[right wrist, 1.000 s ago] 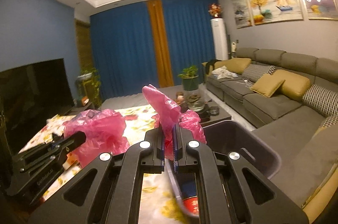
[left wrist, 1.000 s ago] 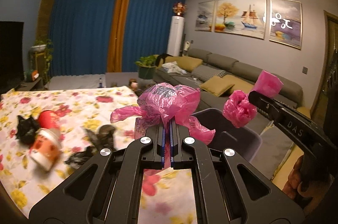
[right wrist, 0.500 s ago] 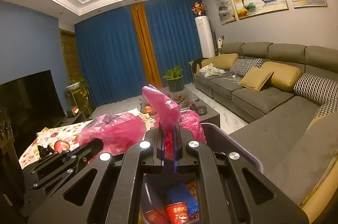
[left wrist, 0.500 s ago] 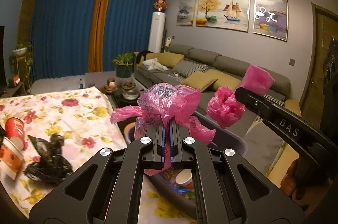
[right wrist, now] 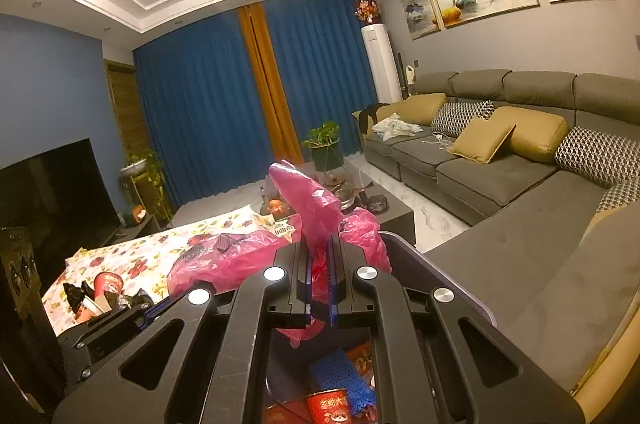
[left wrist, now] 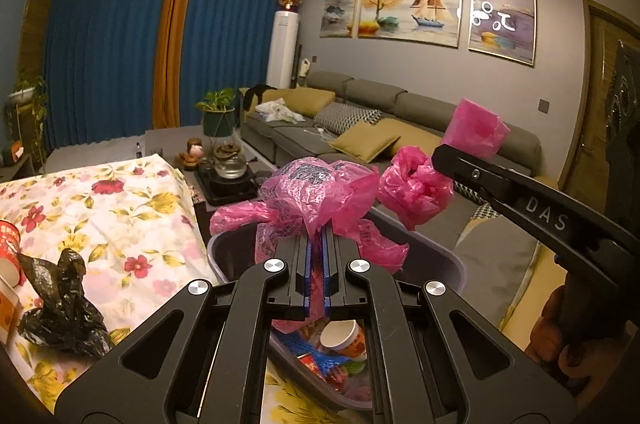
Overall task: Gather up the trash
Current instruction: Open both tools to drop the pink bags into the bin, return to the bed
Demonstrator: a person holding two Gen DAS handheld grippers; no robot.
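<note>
Tongs come first: the left tongs (left wrist: 317,244) are pressed together on a fold of a pink plastic bag (left wrist: 316,192), and the right tongs (right wrist: 320,256) are likewise clamped tight on another crumpled part of pink plastic (right wrist: 308,200), which sticks up above their tips. In the left wrist view the right tongs (left wrist: 444,154) reach in from the right with a pink wad bunched at their tip. Below both sits a grey trash bin (left wrist: 448,264), holding a paper cup (left wrist: 344,338), a blue mesh piece (right wrist: 344,374) and a red cup (right wrist: 328,404). Left of the bin, a floral-cloth surface (left wrist: 120,208) carries a crumpled black plastic bag (left wrist: 60,308) and a red paper cup (right wrist: 108,282). Beyond stand a coffee table with a teapot (left wrist: 230,164), a potted plant (left wrist: 218,112), a grey sofa (right wrist: 500,160) with mustard cushions, and blue curtains (left wrist: 104,56).
</note>
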